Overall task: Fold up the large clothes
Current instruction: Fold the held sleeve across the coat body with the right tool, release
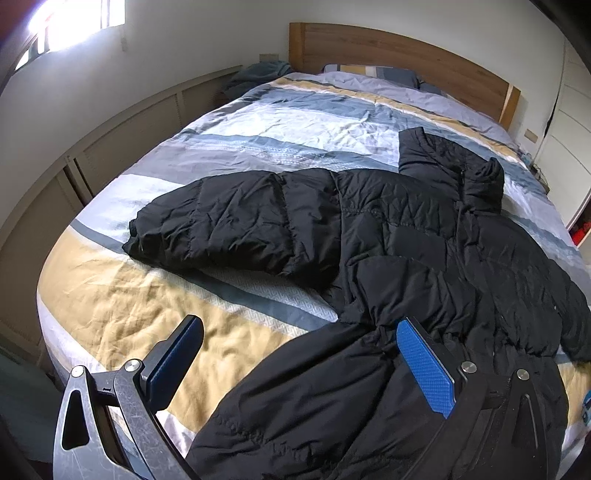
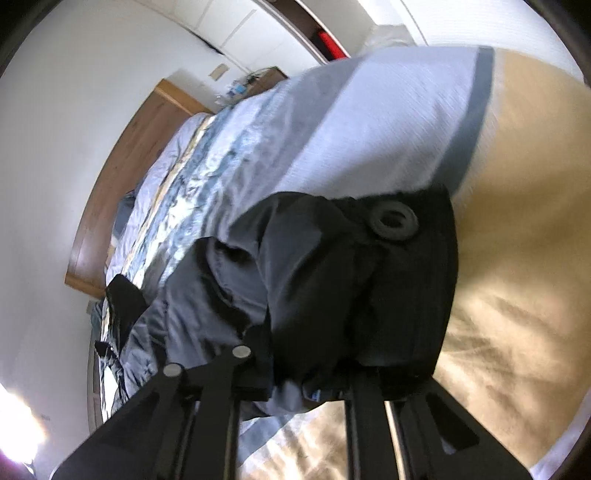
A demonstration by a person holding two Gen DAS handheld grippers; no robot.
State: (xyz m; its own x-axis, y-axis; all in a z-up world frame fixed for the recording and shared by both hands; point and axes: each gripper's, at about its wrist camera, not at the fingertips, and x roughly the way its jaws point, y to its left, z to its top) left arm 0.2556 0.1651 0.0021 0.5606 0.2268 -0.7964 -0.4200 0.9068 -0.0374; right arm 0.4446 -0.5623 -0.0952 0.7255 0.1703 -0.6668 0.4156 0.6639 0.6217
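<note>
Left wrist: striped duvet (image 1: 258,122), wood headboard (image 1: 406,55), black jacket (image 1: 369,229) spread flat.

A black puffer jacket (image 1: 388,236) lies spread on the bed, one sleeve stretched sideways.

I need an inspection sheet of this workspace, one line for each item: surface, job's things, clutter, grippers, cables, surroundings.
Surface: bed with a striped duvet in yellow, grey, blue and white, wrinkled.
Job's things: black puffer jacket spread on the bed, one sleeve stretched out to the side, collar toward the wooden headboard.
Clutter: pillows and a dark bundle of cloth at the head of the bed.
Grippers: left gripper open, over the jacket's lower part; right gripper shut on a fold of the jacket.
Cables: nothing seen for certain.
Surroundings: bright window, low panelled wall, white wardrobe doors.
</note>
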